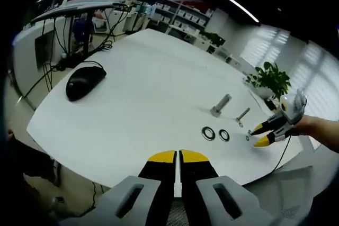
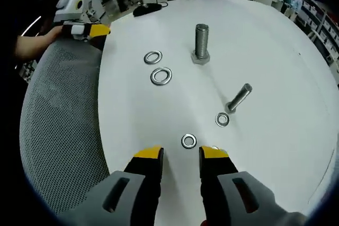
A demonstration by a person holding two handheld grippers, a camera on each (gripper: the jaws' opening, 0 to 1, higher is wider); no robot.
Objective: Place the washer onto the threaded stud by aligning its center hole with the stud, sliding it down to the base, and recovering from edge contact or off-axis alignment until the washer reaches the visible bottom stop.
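Note:
A large threaded stud (image 2: 201,43) stands upright on its hex head on the white table (image 2: 280,51). Two big washers (image 2: 161,75) (image 2: 152,57) lie flat to its left. A small bolt (image 2: 239,98) lies on its side, with a small washer (image 2: 222,119) by its head. Another small washer (image 2: 188,141) lies just ahead of my right gripper (image 2: 181,154), which is open and empty, low over the table. In the left gripper view, my left gripper (image 1: 177,157) is shut on nothing near the table edge. There the stud (image 1: 221,105), washers (image 1: 208,133) and right gripper (image 1: 260,136) lie ahead.
A black mouse (image 1: 85,80) with its cable lies at the far left of the table. A grey mesh chair back (image 2: 58,120) stands by the table edge below the left gripper (image 2: 98,30). A potted plant (image 1: 271,78) and shelves lie beyond the table.

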